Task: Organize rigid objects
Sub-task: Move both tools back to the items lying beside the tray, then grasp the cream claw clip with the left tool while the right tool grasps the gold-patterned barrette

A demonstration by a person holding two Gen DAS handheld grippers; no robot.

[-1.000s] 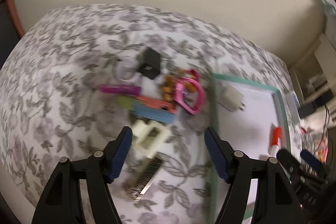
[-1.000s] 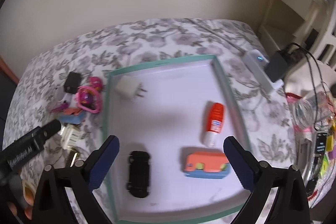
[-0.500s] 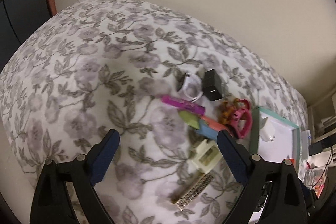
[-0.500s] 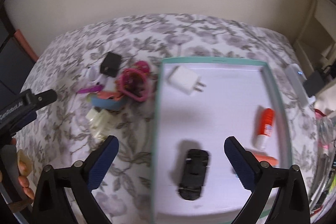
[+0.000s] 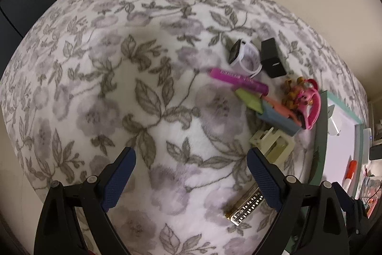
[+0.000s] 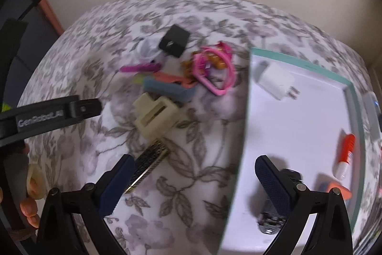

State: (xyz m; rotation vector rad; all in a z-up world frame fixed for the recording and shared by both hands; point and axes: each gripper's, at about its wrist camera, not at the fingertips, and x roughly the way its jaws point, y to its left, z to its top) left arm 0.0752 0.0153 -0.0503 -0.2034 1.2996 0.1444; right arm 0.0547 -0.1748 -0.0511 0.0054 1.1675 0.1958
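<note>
A pile of small items lies on the floral blanket (image 5: 119, 87): a magenta marker (image 5: 238, 80), a white watch (image 5: 246, 56), a black cube (image 5: 272, 60), a pink ring (image 5: 312, 104), a blue-and-orange case (image 5: 279, 120), a cream plastic piece (image 6: 155, 116) and a metal bar (image 6: 148, 161). My left gripper (image 5: 191, 171) hangs open over bare blanket, left of the pile. My right gripper (image 6: 194, 173) is open too, straddling the left rim of the teal tray (image 6: 241, 135). The tray holds a white charger (image 6: 277, 80), a glue stick (image 6: 346, 152), a second case (image 6: 334, 188) and a black toy car (image 6: 272, 219), which my right finger partly hides.
In the right wrist view one black finger (image 6: 78, 109) of the left gripper reaches in from the left, with a person's fingertips (image 6: 28, 207) below it. A cream wall rises behind the bed. Cables and clutter sit beyond the tray at the far right (image 5: 372, 183).
Both grippers have moved left and lower. The left one's jaws have widened, and it has left the pile for bare blanket. The right one has shifted from over the tray to its left rim.
</note>
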